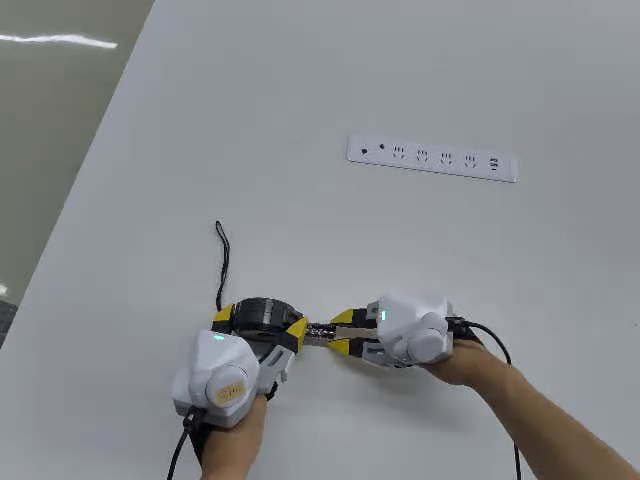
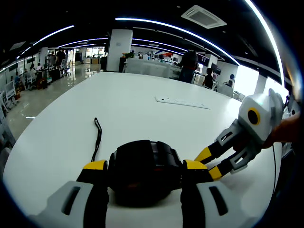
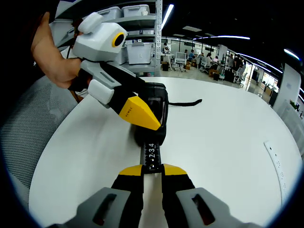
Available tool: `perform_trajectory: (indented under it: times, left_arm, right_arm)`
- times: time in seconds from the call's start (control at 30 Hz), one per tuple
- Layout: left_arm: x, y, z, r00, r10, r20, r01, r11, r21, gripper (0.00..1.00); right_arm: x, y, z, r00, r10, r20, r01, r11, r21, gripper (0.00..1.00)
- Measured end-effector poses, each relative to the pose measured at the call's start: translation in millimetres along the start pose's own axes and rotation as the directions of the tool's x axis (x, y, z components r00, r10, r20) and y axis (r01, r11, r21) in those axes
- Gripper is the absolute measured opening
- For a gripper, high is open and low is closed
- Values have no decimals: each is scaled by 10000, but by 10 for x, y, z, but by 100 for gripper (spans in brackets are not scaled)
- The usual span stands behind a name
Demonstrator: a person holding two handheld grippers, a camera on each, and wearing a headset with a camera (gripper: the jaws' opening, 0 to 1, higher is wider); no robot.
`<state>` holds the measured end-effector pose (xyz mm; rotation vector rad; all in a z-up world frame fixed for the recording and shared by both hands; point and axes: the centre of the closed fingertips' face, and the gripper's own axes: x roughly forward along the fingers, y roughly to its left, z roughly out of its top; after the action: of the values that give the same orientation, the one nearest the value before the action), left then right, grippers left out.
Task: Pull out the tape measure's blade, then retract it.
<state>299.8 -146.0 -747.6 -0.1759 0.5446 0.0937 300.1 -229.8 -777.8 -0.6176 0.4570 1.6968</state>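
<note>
A black tape measure (image 1: 262, 316) lies on the white table, its wrist strap (image 1: 222, 262) trailing away from me. My left gripper (image 1: 258, 330) is shut on its case (image 2: 145, 167), yellow-tipped jaws on either side. A short length of blade (image 3: 152, 154) with printed numbers sticks out of the case (image 3: 154, 114). My right gripper (image 1: 342, 331) is shut on the blade's end (image 1: 320, 331), just right of the case. In the left gripper view the right gripper (image 2: 209, 161) comes in from the right, close beside the case.
A white power strip (image 1: 432, 158) lies flat on the table farther back, to the right. The table's left edge (image 1: 75, 190) runs diagonally with floor beyond it. A black cable (image 1: 497, 345) trails from the right gripper.
</note>
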Motion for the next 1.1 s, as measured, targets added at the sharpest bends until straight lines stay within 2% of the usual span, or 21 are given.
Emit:
perform_trajectory:
  times: [0.73,0.93,1.1]
  left_arm:
    - [-20,10,-8,9993,-376,-12,376,9993,-32,58]
    - [-17,-9,-8,9992,-408,-4,408,9991,150,58]
    - [-12,-39,-23,9989,-465,-91,470,9975,529,59]
  right_arm:
    - [288,33,201,9991,225,364,-220,9997,-139,12]
    - [281,32,173,9993,241,288,-243,9997,57,13]
    - [307,47,140,9998,172,139,-175,9997,173,13]
